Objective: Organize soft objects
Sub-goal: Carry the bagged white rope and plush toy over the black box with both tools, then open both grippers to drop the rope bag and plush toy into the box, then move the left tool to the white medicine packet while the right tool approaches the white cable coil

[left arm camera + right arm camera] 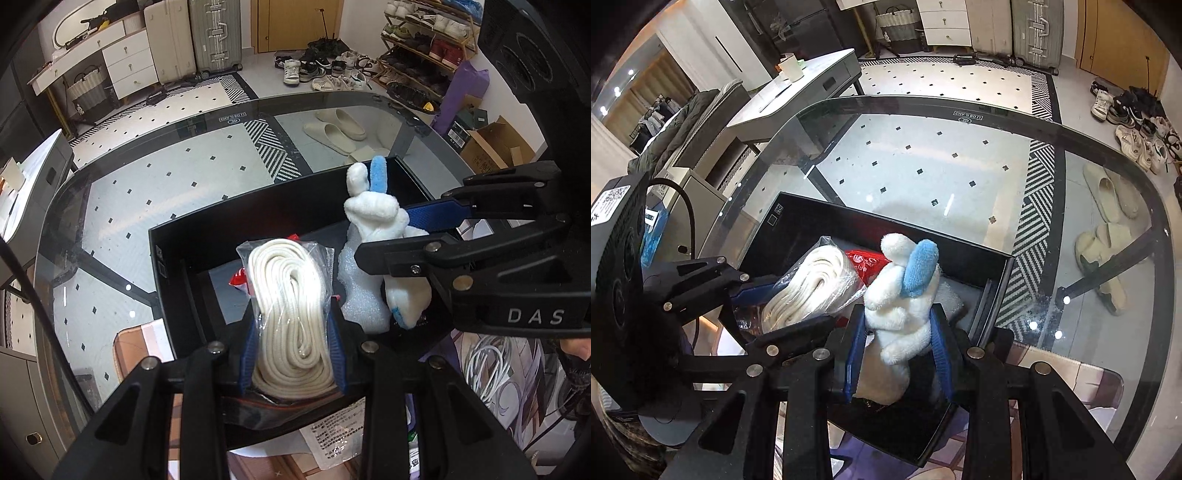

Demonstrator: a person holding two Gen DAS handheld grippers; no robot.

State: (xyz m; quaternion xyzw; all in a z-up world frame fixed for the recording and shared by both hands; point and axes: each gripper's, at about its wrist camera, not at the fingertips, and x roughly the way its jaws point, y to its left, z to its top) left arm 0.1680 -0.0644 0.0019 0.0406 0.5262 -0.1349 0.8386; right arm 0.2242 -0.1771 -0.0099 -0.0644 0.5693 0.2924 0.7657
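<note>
The left tool (293, 354) is clamped on a bagged rope coil (288, 314), long axis pointing away over the black box (192, 258) on the glass desk (147, 192). Right, the other tool (897, 354) grips a plush toy (905, 295), ears upward.

Black box (173, 258) crowded with red packet (866, 264) and white foam (360, 295), both loaded tongs side by side above, bare glass table (923, 166) beyond.
</note>
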